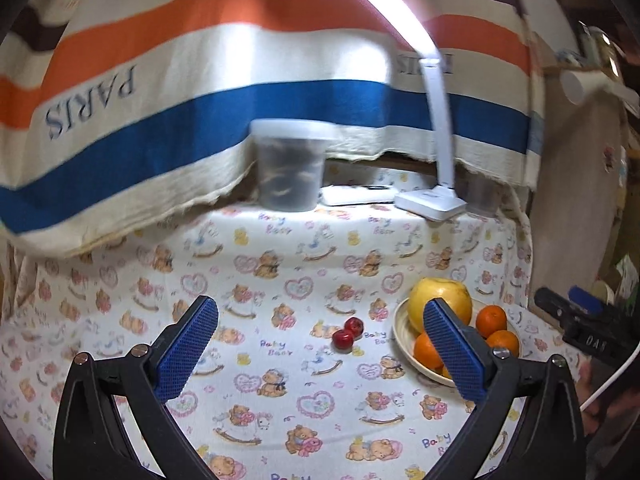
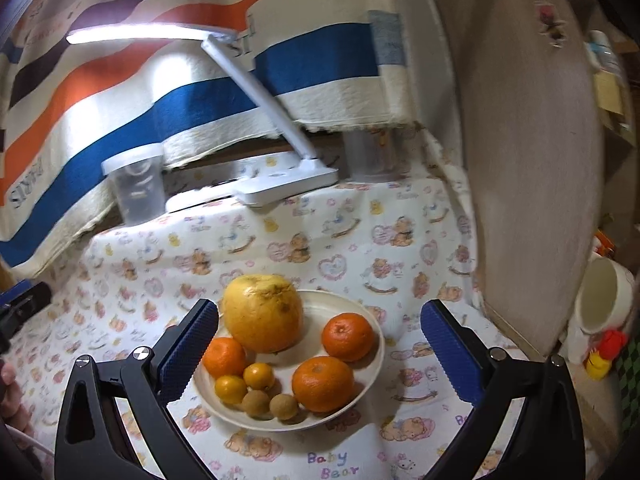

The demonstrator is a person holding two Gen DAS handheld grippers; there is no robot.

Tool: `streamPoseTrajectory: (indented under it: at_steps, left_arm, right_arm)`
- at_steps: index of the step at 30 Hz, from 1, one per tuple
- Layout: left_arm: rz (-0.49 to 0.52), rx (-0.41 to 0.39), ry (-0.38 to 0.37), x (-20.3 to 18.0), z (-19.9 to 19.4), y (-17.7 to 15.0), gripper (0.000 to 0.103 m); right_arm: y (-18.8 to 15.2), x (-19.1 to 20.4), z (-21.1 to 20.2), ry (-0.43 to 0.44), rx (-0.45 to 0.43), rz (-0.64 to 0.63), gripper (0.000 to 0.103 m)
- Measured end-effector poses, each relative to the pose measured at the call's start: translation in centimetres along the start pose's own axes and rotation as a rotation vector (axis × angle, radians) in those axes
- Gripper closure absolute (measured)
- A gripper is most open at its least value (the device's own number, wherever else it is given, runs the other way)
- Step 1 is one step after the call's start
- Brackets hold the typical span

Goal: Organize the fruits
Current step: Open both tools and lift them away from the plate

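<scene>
Fruit is mostly gathered: in your right wrist view the plate (image 2: pixel 372 328) holds a big yellow fruit (image 2: pixel 262 312) at its 11 o'clock, three oranges (image 2: pixel 346 336), two small yellow-orange fruits (image 2: pixel 258 376) and two small brown ones (image 2: pixel 256 404) toward 6 o'clock. Left of the plate, at its 9 o'clock in your left wrist view, two small red fruits (image 1: pixel 347 334) sit touching each other on the printed cloth (image 1: pixel 280 280); these look like what remains. Your left gripper (image 1: pixel 320 354) has its fingers spread wide with nothing between them. Your right gripper (image 2: pixel 320 354) is likewise spread wide, empty, above the plate's near side. The right finger (image 1: pixel 452 352) of your left gripper covers part of the plate, and the tub (image 1: pixel 290 166) at 12 o'clock is too blurred to read its contents.
</scene>
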State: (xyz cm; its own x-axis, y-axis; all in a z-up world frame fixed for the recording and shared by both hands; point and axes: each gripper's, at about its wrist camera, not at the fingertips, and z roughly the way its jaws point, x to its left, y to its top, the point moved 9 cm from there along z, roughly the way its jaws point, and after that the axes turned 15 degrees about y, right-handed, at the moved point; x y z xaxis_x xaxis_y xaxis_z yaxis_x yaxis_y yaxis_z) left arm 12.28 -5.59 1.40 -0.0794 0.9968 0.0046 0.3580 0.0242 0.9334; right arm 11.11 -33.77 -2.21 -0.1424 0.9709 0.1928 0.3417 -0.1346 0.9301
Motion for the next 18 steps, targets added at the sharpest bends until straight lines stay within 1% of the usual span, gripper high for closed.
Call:
streamPoseTrajectory:
  at_steps: [2,4,7,10,12,17,18]
  left_arm:
    - [-0.001,0.010,0.022,0.8,0.4,-0.1,0.001]
    - [-0.008,0.023,0.043,1.7,0.9,0.1,0.001]
    - [-0.036,0.070,0.049,2.9,1.4,0.2,0.001]
    - [-0.063,0.084,0.039,3.6,1.5,0.4,0.001]
    - [-0.061,0.076,0.053,3.9,1.4,0.6,0.001]
    - [-0.069,0.072,0.098,4.9,1.4,0.8,0.001]
    - [-0.078,0.071,0.100,5.2,1.3,1.0,0.001]
  right_arm:
    - [-0.4,0.2,0.5,-0.011,0.026,-0.021,0.001]
    - [-0.6,0.8,0.9,-0.013,0.057,-0.069,0.001]
    - [-0.2,1.6,1.0,-0.031,0.068,-0.110,0.001]
    - [0.5,3.0,1.3,0.008,0.089,-0.104,0.001]
    - [1.1,4.1,1.4,0.041,0.095,-0.093,0.001]
    - [2.2,6.9,2.3,0.093,0.092,-0.083,0.001]
    - [2.2,7.6,2.4,0.115,0.092,-0.080,0.001]
